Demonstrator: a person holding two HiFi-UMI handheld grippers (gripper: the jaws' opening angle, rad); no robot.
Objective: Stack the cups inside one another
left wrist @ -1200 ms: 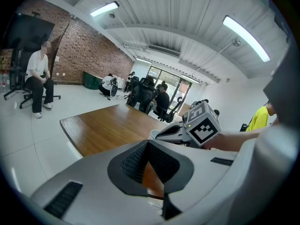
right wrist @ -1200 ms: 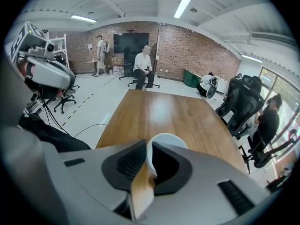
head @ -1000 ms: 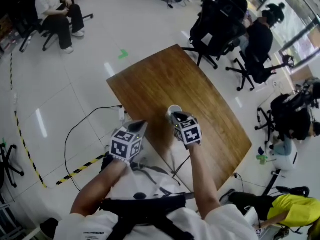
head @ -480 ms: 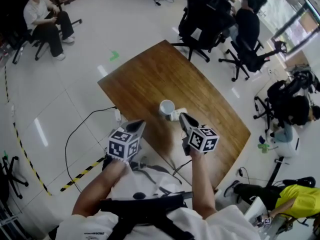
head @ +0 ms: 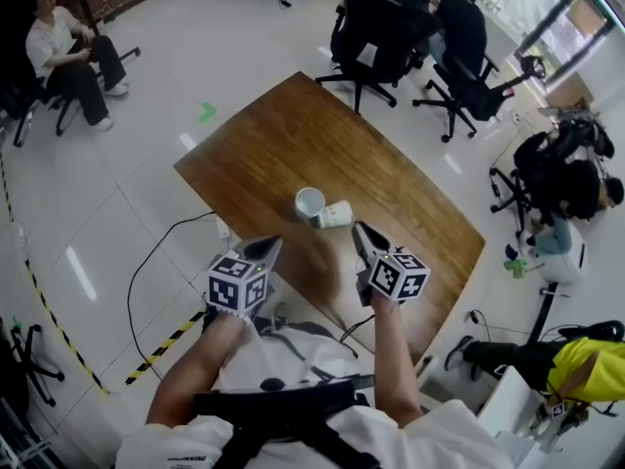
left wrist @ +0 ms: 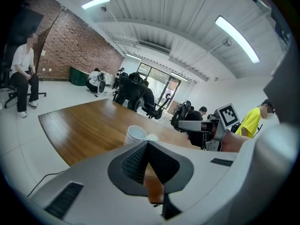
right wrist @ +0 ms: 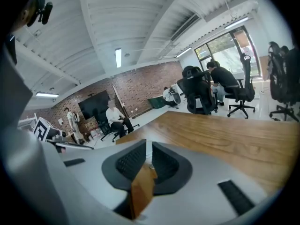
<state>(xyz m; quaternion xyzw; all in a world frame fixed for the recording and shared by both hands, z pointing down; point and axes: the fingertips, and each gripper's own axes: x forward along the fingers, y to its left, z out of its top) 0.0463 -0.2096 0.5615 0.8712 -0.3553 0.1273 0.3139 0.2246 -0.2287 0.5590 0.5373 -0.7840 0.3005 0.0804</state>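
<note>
The left gripper [head: 266,249] is clenched on nothing, its tips meeting. The right gripper [head: 364,235] is released, with a narrow empty slit between its pads. Both hover over the near edge of the wooden table [head: 293,135]. Just above the right one in the head view lies the tipped cup [head: 337,214], with the upright cup [head: 310,203] beside it to the left. I judge the next step to be fetching the tipped cup: widen the right jaws, pinch its wall gently, and steady the upright cup.
</note>
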